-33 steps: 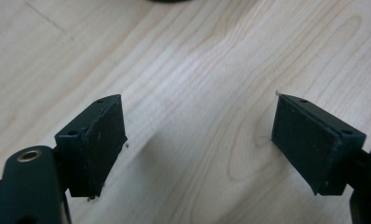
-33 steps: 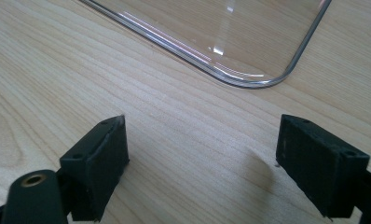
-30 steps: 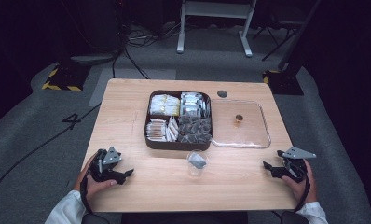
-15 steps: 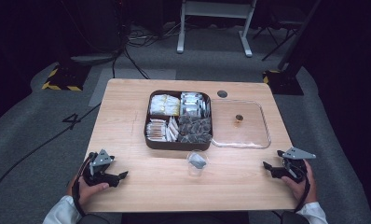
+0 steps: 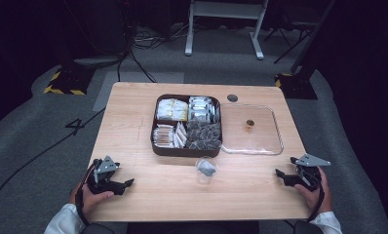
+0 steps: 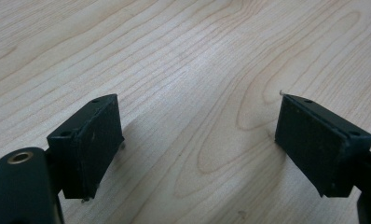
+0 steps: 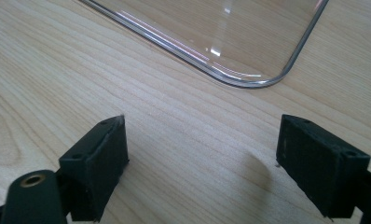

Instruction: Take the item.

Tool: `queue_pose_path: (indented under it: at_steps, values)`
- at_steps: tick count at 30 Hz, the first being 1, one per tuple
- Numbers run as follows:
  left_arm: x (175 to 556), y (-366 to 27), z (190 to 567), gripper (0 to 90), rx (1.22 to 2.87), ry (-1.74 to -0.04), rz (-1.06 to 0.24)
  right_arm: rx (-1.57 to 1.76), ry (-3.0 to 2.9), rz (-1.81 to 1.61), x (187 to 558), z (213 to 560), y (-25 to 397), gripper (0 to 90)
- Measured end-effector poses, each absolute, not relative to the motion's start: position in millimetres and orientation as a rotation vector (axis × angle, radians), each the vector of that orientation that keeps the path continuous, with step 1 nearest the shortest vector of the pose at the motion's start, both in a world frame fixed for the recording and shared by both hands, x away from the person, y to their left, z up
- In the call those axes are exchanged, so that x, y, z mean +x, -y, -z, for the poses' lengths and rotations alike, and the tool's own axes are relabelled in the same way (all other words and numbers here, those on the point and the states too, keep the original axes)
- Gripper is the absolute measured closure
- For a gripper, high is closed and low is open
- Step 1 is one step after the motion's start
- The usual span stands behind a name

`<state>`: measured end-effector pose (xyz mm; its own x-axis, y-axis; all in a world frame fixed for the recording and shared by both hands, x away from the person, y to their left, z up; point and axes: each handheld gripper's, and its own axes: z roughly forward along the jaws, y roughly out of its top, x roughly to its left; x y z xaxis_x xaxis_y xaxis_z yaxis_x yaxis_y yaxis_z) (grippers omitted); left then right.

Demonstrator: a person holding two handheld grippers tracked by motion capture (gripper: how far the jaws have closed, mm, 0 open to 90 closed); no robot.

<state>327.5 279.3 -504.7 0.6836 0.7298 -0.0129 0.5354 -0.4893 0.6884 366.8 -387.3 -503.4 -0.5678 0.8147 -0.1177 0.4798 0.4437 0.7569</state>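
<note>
High view shows a small clear plastic cup with a dark packet inside (image 5: 206, 169) standing on the light wooden table (image 5: 133, 122) near the middle of its front edge, just in front of the dark brown compartmented tray of sachets (image 5: 187, 125). A clear flat rectangular lid (image 5: 253, 130) lies touching the tray's right side. The left gripper (image 5: 126, 184) rests at the front left corner, jaws wide apart over bare wood. The right gripper (image 5: 279, 174) sits near the front right corner, jaws wide, holding nothing, close to the lid's corner (image 7: 249, 60).
</note>
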Motion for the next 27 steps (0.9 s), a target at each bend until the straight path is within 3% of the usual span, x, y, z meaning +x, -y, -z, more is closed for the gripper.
queue_pose_path:
  at_steps: [27]
  values:
    - [328.5,-279.0,504.8,14.9,2.21,-0.969,-0.369,1.086,-2.23,-0.951,366.9,503.4,387.4,17.0]
